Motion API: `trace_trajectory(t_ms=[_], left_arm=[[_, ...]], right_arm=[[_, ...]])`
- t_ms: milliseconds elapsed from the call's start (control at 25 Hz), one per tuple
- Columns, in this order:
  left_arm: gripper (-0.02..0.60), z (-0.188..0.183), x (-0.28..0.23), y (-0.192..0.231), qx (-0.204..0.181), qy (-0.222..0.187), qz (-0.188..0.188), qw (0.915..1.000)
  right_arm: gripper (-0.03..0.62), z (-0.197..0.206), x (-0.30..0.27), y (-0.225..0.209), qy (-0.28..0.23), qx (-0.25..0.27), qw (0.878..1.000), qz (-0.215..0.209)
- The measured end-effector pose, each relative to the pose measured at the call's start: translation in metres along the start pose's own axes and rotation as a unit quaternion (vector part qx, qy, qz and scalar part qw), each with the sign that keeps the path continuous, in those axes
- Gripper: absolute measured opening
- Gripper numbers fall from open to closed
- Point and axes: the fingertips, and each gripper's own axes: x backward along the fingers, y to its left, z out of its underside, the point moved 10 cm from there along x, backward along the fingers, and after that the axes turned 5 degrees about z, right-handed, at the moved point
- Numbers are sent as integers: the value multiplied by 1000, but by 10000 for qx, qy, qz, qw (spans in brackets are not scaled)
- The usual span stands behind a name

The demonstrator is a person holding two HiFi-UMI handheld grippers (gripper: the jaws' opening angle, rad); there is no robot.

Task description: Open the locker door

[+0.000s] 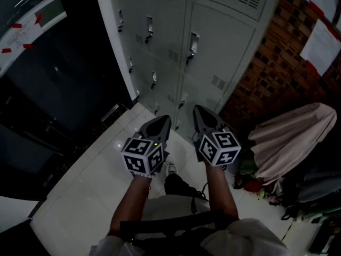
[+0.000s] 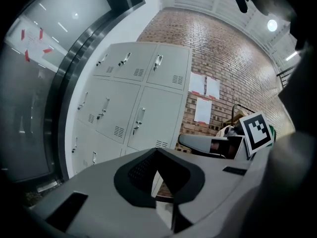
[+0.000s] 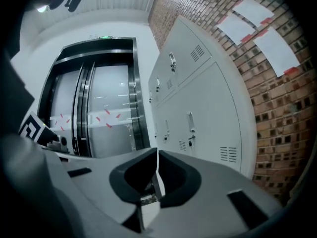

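Since my left gripper [image 1: 161, 120] and right gripper [image 1: 201, 113] are both pinched closed on nothing, I'd spread the right one's jaws before getting any closer. The lockers [image 1: 160, 15] sit well ahead, and every door I can see is flush shut. I'd line up on the handle [image 1: 193, 42] of the right-hand door [image 1: 226, 44], clamp it square, then pull along the swing, no yanking sideways.

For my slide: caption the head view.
Left claw and right claw, both shut, face closed lockers beside a brick wall.
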Motion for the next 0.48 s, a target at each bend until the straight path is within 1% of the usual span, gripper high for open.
trace_trajectory(t_ms=[120,480], left_arm=[[-2,-12,-28,18,-5,8,29,10000],[-2,-43,-102,65,-10,44,87,10000]], right_arm=[[29,-11,-33,-16,-73,45,9999,137],[29,-35,-124,-52,-93,162,9995,261]])
